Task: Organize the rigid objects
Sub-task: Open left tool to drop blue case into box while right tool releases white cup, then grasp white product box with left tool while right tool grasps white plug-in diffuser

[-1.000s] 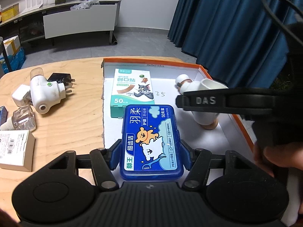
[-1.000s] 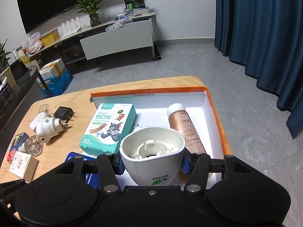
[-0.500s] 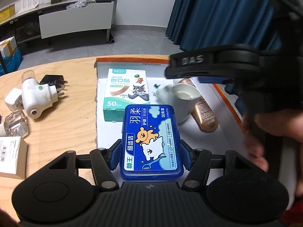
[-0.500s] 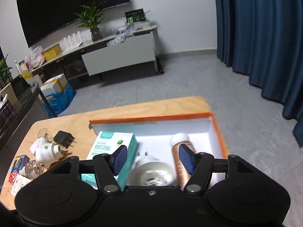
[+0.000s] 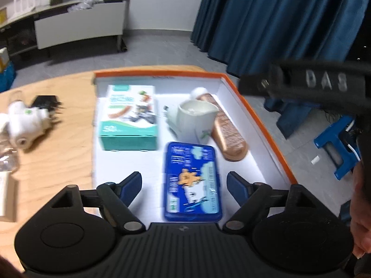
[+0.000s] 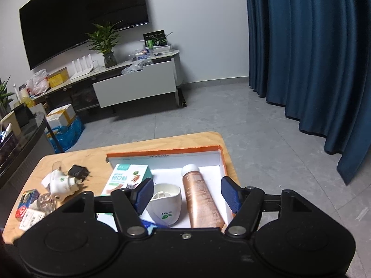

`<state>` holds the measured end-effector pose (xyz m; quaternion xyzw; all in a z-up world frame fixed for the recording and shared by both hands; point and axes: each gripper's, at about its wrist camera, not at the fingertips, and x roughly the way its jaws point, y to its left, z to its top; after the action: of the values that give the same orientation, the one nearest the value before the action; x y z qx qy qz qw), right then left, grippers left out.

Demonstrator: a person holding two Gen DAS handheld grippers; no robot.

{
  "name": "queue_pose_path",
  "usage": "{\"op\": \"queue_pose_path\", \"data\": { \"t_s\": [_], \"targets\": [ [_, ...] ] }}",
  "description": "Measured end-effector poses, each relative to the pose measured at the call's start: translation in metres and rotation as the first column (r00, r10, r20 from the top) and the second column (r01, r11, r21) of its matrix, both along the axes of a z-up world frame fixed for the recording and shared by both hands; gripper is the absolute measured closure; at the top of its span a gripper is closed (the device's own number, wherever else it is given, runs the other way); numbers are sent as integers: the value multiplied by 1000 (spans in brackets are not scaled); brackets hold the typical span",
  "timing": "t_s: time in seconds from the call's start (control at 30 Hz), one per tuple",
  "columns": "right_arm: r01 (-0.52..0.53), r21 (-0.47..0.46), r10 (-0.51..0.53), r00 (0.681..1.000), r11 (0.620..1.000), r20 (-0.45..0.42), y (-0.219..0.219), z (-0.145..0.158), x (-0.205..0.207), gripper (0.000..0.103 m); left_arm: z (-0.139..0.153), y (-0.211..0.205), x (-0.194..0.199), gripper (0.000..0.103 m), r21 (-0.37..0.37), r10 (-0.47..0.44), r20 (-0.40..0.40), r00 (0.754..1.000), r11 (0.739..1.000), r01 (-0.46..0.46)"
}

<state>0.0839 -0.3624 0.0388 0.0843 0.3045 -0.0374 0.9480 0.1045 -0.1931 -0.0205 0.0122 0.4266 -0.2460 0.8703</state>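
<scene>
Blue floss case (image 5: 192, 180), clamped a second ago, now lies released in the orange-rimmed box (image 5: 259, 115) between the opening left gripper (image 5: 184, 185) jaws; white cup (image 6: 165, 205) likewise freed by the opening right gripper (image 6: 186, 195), so both are judged placed

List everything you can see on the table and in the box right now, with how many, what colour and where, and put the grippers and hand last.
box: 1, orange rim, white inside, on the wooden table
plaster carton: 1, teal and white, box's left side
floss case: 1, blue, lying in box between the left gripper's fingers, untouched
cup-shaped holder: 1, white, middle of box
tube: 1, copper with white cap, lying along box's right side
plug-in device: 1, white, on table left of box
charger: 1, black, behind the plug-in device
small cartons: 2, one white, one red and blue, table's left edge
left gripper: 1, black, blue pads, jaws opening
right gripper: 1, black, jaws opening, holding nothing
hand: 1, right edge of left view
</scene>
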Motion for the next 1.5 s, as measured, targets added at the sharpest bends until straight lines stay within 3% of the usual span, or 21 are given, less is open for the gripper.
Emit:
{"op": "queue_pose_path", "data": {
  "t_s": [0.27,0.63,0.93,1.23,1.5],
  "targets": [
    [-39,63,40,999,997,-18,28,-4,-12,22,19,65,-7,14,43,150,47,988,987,-152],
    [-193,40,195,979,980,-62,100,-12,-14,21,26,141,-14,14,40,318,41,947,947,-320],
    [-282,13,282,955,959,-93,139,-19,-12,21,21,176,-17,13,33,378,35,925,925,-380],
    [-297,11,296,949,955,-108,147,-24,-8,21,5,197,-10,12,47,420,18,907,906,-421],
    [-299,23,299,946,954,-122,146,-32,-3,21,-14,191,9,6,93,403,35,915,910,-404]
  ]
}}
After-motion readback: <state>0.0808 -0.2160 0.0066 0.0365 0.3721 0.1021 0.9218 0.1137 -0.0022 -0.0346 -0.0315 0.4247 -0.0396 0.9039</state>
